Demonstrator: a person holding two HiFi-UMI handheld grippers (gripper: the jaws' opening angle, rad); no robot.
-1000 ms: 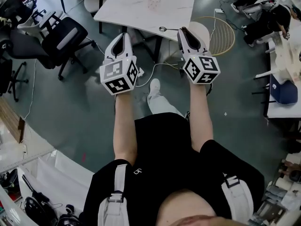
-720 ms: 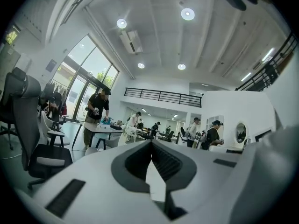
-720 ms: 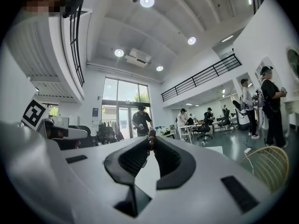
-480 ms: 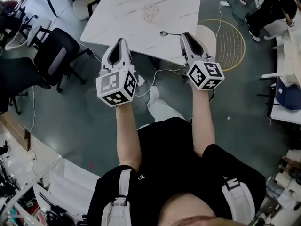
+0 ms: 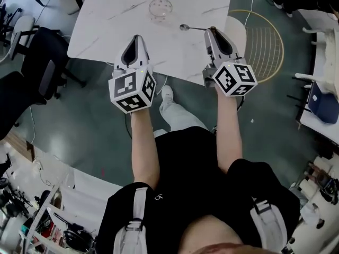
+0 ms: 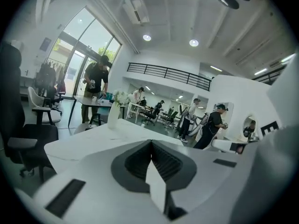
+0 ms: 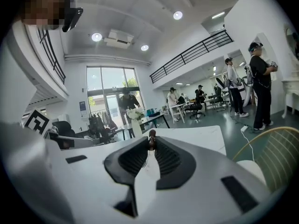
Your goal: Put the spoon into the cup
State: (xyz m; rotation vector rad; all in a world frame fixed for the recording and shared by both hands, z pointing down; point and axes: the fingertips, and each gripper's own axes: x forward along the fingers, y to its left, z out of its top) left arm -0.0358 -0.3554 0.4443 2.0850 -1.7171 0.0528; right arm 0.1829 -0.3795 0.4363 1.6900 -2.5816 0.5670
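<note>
A clear glass cup [image 5: 160, 7] stands on the far part of the white marble table [image 5: 106, 30]. A metal spoon [image 5: 190, 28] sticks out to the left from my right gripper [image 5: 211, 31], which is shut on its handle, over the table's right side. In the right gripper view only the spoon's end [image 7: 152, 135] shows, pinched at the jaw tips of the right gripper [image 7: 152, 143]. My left gripper [image 5: 136, 38] hovers over the table's near edge, shut and holding nothing. The left gripper [image 6: 150, 144] shows its jaws meeting, with the tabletop [image 6: 93, 136] beyond.
A dark office chair [image 5: 45, 54] stands left of the table. A round gold wire frame [image 5: 265, 41] lies on the floor at the right. A white vase [image 7: 136, 123] stands on the table's far end. Several people stand in the room beyond.
The table and cup have come much closer in the head view. Both grippers, earlier over the floor short of the table, now reach over its near edge, spoon still held.
</note>
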